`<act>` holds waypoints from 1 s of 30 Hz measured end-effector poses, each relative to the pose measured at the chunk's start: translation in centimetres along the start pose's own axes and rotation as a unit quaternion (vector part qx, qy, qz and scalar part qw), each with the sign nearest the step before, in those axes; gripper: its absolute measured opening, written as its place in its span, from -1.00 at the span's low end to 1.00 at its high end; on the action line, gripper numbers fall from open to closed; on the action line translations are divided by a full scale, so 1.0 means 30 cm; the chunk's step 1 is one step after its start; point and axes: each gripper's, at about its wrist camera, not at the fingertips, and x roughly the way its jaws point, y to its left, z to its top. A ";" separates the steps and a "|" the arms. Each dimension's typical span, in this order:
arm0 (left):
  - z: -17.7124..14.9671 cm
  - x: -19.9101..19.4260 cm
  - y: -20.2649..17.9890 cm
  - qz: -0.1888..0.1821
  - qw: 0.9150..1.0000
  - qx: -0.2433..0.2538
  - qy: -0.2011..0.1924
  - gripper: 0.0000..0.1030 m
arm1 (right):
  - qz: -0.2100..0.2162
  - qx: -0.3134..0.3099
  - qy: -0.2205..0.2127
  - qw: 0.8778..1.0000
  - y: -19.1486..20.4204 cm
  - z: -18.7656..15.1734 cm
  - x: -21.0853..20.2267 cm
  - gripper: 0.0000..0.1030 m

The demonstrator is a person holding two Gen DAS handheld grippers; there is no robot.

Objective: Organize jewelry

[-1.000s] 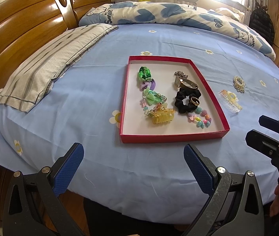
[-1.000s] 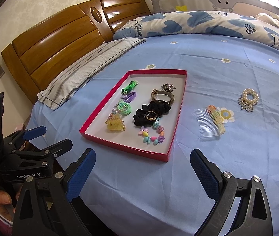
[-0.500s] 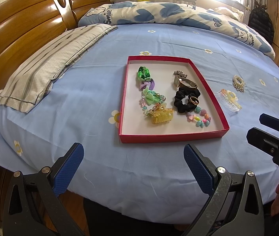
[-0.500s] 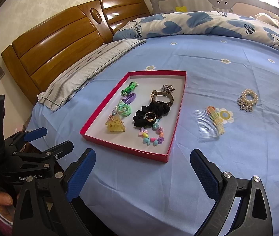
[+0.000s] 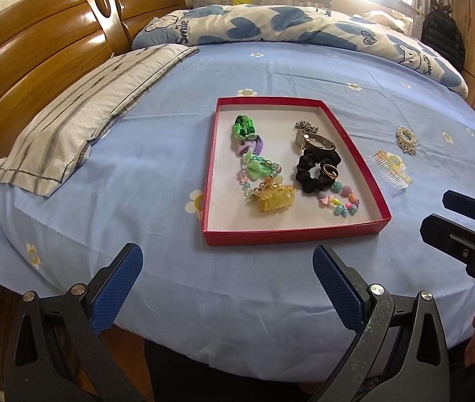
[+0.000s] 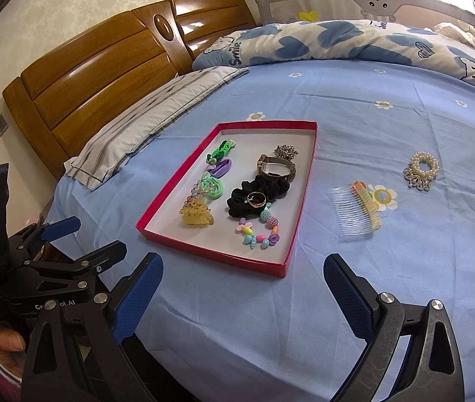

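A red-rimmed tray (image 5: 349, 134) (image 6: 177, 181) lies on the blue bedsheet. It holds a black scrunchie (image 5: 311, 171) (image 6: 257, 189) with a gold ring on it, a watch (image 5: 314, 140), a yellow claw clip (image 5: 276, 201) (image 6: 195, 216), green and purple hair ties and bead bracelets. Outside the tray to its right lie a clear hair comb (image 5: 390, 171) (image 6: 358, 212) and a pearl hair tie (image 5: 406, 137) (image 6: 421, 169). My left gripper (image 5: 227, 288) is open and empty, near the bed's front edge. My right gripper (image 6: 244, 298) is open and empty, also short of the tray.
A striped pillow (image 5: 79, 117) lies to the left by the wooden headboard (image 5: 36, 57). A blue-and-white quilt (image 5: 304, 30) is bunched at the far side. The bed's front edge runs just under both grippers.
Both grippers have drifted slightly; the tray and items have not moved. Both stay open.
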 end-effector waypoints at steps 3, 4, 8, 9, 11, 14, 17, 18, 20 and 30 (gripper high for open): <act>-0.001 -0.001 0.000 -0.001 1.000 -0.001 0.001 0.98 | 0.000 0.000 0.000 1.000 -0.001 0.000 -0.001 0.90; -0.001 0.000 -0.001 0.000 1.000 -0.001 0.001 0.98 | 0.000 0.000 0.000 1.000 -0.001 0.000 -0.001 0.90; 0.000 0.000 0.000 -0.001 1.000 0.000 0.001 0.98 | 0.000 0.001 0.000 1.000 0.003 0.005 -0.005 0.90; 0.000 0.000 -0.001 0.000 1.000 0.000 0.001 0.98 | 0.000 0.001 0.000 1.000 0.002 0.004 -0.003 0.90; 0.000 0.000 -0.002 -0.001 1.000 0.001 0.000 0.98 | 0.000 0.001 0.000 1.000 0.002 0.004 -0.003 0.90; -0.001 0.002 -0.002 -0.001 1.000 0.003 0.001 0.98 | 0.001 0.002 0.001 1.000 0.001 0.004 -0.003 0.90; 0.001 0.004 -0.003 -0.002 1.000 0.004 0.001 0.98 | 0.000 0.002 0.000 1.000 0.003 0.005 -0.004 0.90; 0.001 0.004 -0.003 -0.002 1.000 0.004 0.001 0.98 | 0.000 0.002 0.001 1.000 0.002 0.006 -0.004 0.90; 0.000 0.003 -0.004 -0.001 1.000 0.004 0.000 0.98 | 0.000 0.002 0.000 1.000 0.002 0.006 -0.005 0.90; 0.003 0.006 -0.009 -0.001 1.000 0.008 0.000 0.98 | 0.001 0.006 0.000 1.000 0.002 0.005 -0.006 0.90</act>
